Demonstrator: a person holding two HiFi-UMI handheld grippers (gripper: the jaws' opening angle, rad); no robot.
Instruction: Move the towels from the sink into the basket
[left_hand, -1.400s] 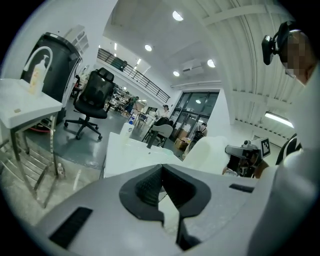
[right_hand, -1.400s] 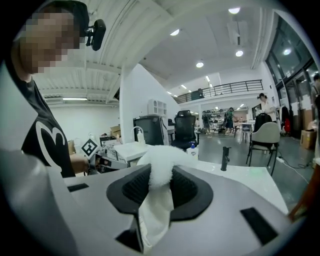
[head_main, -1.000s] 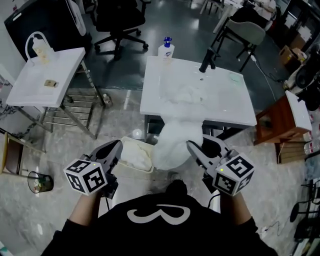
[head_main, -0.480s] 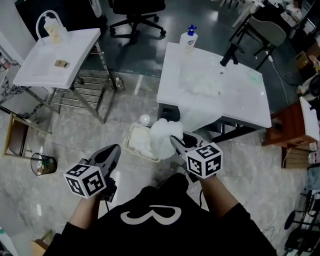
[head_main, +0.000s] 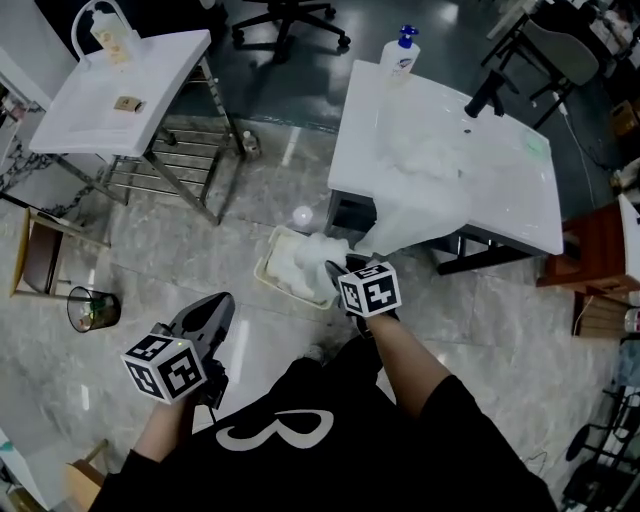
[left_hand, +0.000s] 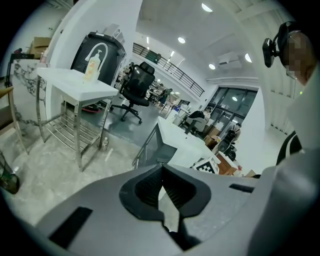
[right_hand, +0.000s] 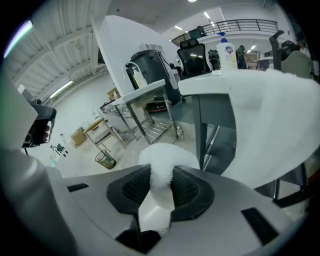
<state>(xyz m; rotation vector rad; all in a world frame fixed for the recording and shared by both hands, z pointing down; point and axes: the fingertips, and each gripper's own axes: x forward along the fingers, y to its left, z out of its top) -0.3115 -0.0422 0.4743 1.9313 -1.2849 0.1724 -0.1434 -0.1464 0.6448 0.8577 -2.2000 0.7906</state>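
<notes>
Gripping a white towel (right_hand: 161, 165) between clenched jaws, the right gripper (head_main: 338, 272) hangs just over the basket (head_main: 262, 270), which sits on the floor at twelve o'clock from the person; the towel's far end trails up toward two o'clock and over the front edge of the sink (head_main: 520, 215), so it spans both; more white towels (head_main: 425, 155) lie heaped in the bowl, near the black faucet (head_main: 485, 95); white cloth (head_main: 290, 265) already lies in the basket; the left gripper (head_main: 222, 303) is at eight o'clock, apart from the basket, its jaws closed tip to tip on nothing; a soap bottle (head_main: 400, 52) stands at the sink's back corner; a small bin (head_main: 90, 308) stands at nine o'clock.
</notes>
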